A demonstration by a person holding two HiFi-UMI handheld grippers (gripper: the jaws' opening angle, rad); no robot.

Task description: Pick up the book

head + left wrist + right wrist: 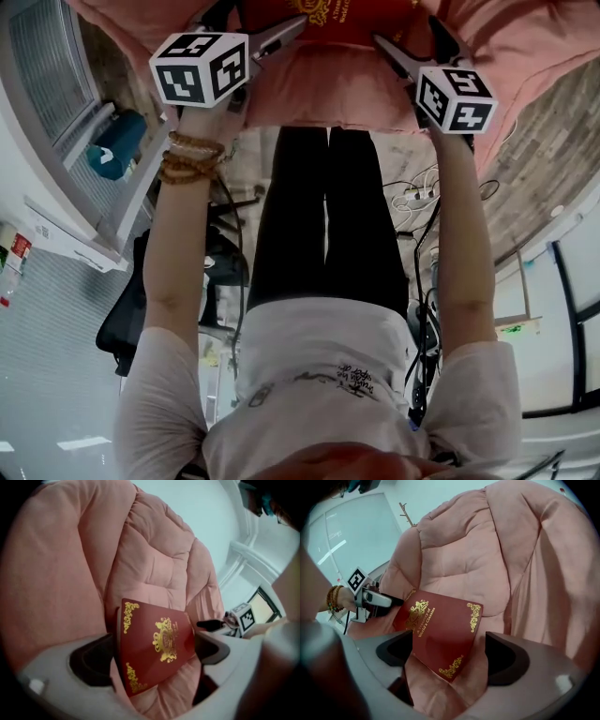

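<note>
Left gripper [152, 656] has its jaws wide apart, and we see the book [154, 644] framed between them, not clamped. Right gripper [450, 654] is the same: jaws wide, with the book's near corner in the gap and neither pad pressing on it. We can't tell whether any pad just grazes the cover.

The book is dark red with gold ornaments. It lies cover up and slightly tilted on the seat of a pink cushion [478, 559], with soft folds bunched under its near edge. In the head view the grippers sit at the book's two sides, left and right, both angled down toward it.

We judge the step as the approach being about done and the grasp not yet made. Next we would need each gripper to get one jaw under its edge and one on top, then close both together. The cushion gives, so pushing down may sink the book. Closing unevenly could slide it sideways. Then lift level.
</note>
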